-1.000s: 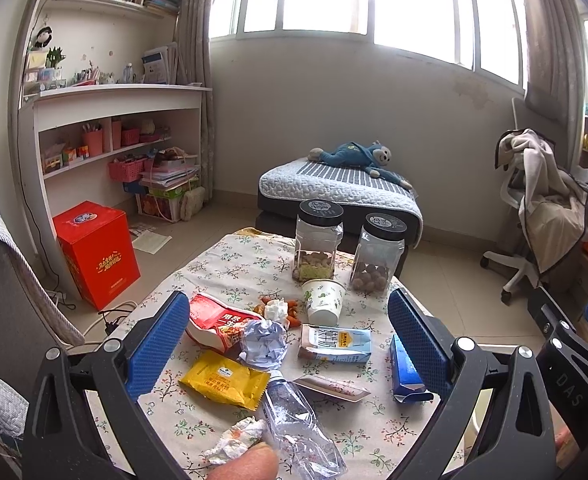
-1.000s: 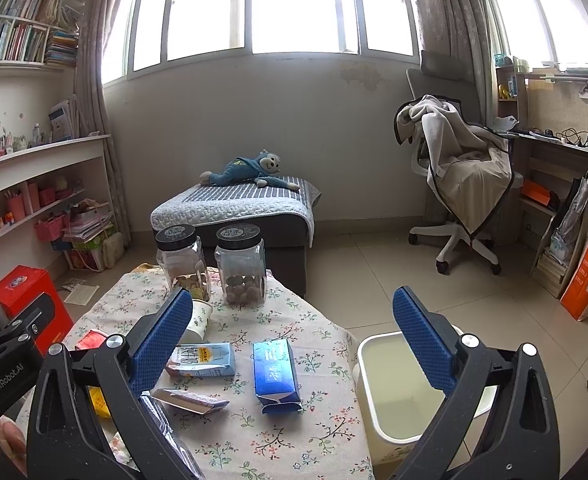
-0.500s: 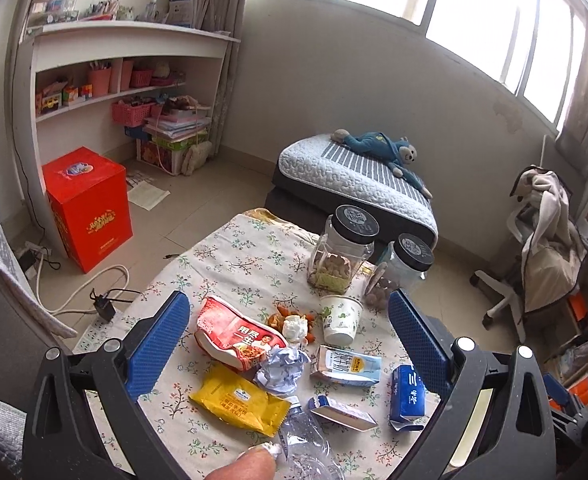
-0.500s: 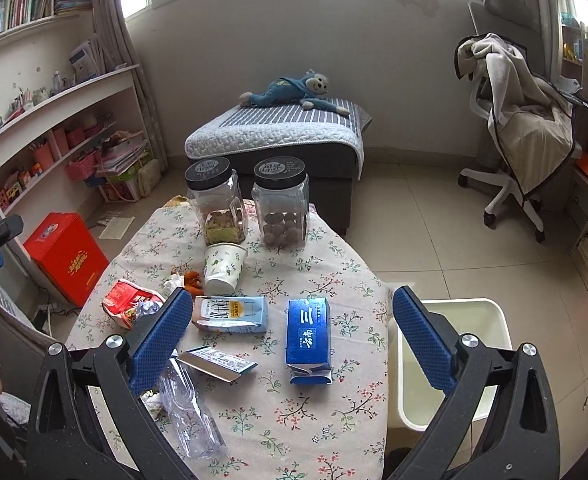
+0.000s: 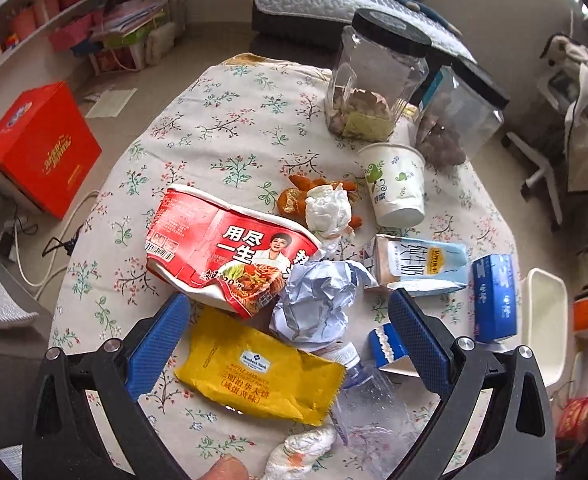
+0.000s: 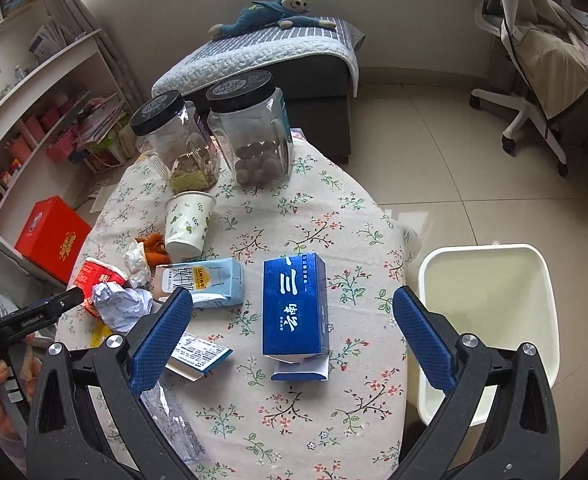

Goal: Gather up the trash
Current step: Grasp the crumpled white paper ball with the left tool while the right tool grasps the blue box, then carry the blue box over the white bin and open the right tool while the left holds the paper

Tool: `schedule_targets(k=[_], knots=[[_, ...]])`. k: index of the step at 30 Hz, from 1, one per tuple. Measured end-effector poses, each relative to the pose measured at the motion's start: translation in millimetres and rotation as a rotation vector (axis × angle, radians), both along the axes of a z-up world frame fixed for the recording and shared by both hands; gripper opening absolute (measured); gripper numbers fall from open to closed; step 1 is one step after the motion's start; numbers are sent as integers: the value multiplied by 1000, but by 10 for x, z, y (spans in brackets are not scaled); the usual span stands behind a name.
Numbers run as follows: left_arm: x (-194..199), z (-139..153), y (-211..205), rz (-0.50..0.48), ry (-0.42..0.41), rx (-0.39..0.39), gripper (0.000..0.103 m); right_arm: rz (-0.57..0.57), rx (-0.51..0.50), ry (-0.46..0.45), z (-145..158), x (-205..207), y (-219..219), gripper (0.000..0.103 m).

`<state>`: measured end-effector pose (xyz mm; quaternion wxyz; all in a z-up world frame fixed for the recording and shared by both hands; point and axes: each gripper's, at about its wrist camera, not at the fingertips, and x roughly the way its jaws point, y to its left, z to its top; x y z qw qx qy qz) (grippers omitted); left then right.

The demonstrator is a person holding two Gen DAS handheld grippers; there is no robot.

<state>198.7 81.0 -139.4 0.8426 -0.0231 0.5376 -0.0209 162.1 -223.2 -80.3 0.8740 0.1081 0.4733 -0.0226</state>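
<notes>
While both grippers hang with jaws spread wide and empty, the left gripper (image 5: pixel 290 320) is above the paper ball (image 5: pixel 313 300) and the right gripper (image 6: pixel 292 324) above the blue box (image 6: pixel 295 308). Trash lies crowded on the table (image 6: pixel 333 216); the bin (image 6: pixel 489 320) stands just beside its edge. Closing on the ball may also catch the yellow wrapper (image 5: pixel 260 372) or the red bowl (image 5: pixel 222 252), because they touch it.
</notes>
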Motion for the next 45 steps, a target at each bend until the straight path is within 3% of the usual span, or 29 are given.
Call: schedule_targets(k=[6,8,10,13,18,25,27,29,31,38,45], knots=[[228,-389,-180,-52,28,139,94,-24,-4,124,-465,270,-76,96],[262,-443,-271,-82,12,192,85,-38,10,179,-643,345,-118,96],[281,-515,-369,-130,31,177,60,-56,18,216,-772,409,-142,96],[233,-493,-483,-170,1,202,42,-62,0,244,-900,493,-113,96],[153,-216,-470,-181,-51,64,13,-43,-55,272,-1063,624,17,96],[8,271,-269,-175,-217,-92,12,-32,-87,311,-1235,748,125,92],[7,317,-220,-167,-234,-106,12,-15,-88,345,-1309,768,168,70],[23,305,-180,-161,-231,-119,12,-1,-89,376,-1387,767,206,60],[40,284,-166,-158,-221,-118,12,0,-121,350,-1360,751,245,54],[15,309,-133,-157,-229,-131,12,0,-107,267,-1137,681,281,53],[-26,374,-154,-139,-260,-126,13,8,-83,53,-532,528,351,53]])
